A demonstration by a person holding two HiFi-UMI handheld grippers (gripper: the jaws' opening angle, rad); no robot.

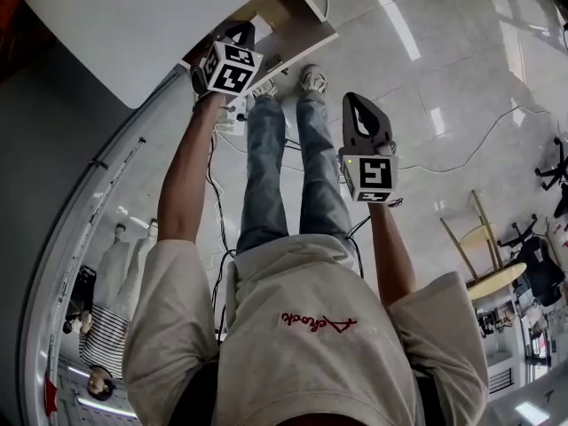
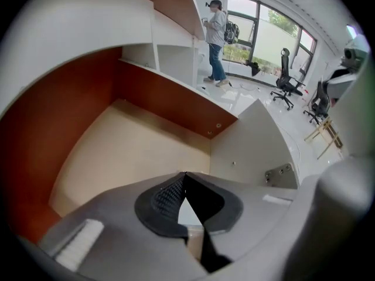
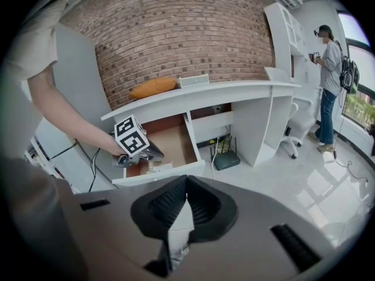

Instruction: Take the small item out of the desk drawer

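Both left gripper (image 2: 185, 174) and right gripper (image 3: 186, 178) show ribbed black jaws closed empty; drawer (image 2: 129, 151) floor smooth beige.

It's an office: a long white desk (image 3: 234, 91) against a brick wall (image 3: 176, 34), swivel chairs (image 2: 285, 82) on glossy tiles (image 2: 246, 97) by big windows (image 2: 263, 37).

Red brick wall (image 3: 187, 34) behind. Glossy white tile floor (image 1: 461, 69), ceiling lights reflected. Large windows (image 2: 266, 34), daylight. Black office chairs (image 2: 287, 86) near them. White shelving (image 3: 287, 25) at right.
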